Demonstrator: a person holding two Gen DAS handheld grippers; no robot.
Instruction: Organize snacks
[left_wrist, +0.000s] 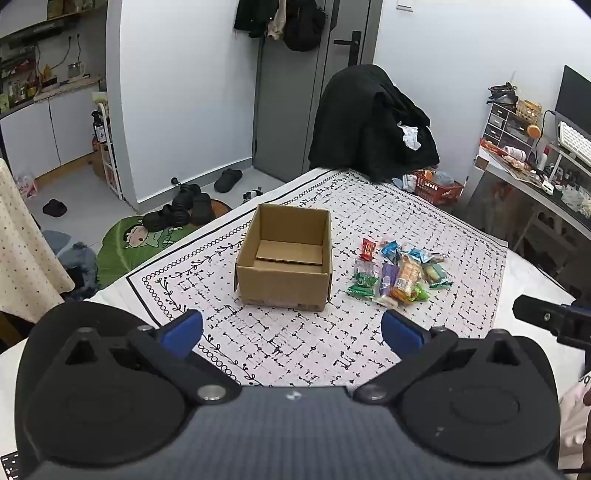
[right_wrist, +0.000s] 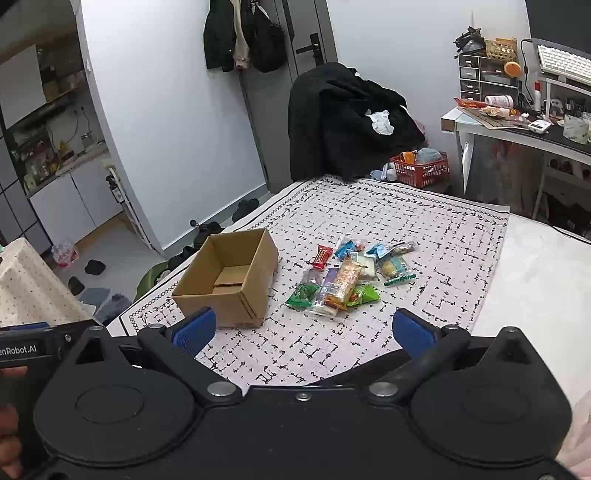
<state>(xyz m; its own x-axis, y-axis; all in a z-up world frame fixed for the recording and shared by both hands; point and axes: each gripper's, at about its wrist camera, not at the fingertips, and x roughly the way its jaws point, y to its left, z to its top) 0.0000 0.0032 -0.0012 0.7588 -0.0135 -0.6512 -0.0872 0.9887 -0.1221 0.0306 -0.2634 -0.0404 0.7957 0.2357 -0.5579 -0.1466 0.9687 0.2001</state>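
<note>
Nothing is packed yet: the cardboard box (left_wrist: 284, 258) is seen empty, the snack packets (left_wrist: 395, 273) heaped just beside it; left claw (left_wrist: 291, 332) and right claw (right_wrist: 303, 332) are held wide open, empty

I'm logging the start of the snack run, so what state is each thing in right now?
Cardboard box: open on top, upright, no snacks inside.
Snack packets: loose pile on the cloth, right of the box, apart from it.
Left hand-held gripper: open, holding nothing.
Right hand-held gripper: open, holding nothing.
Patterned cloth: spread flat.
</note>
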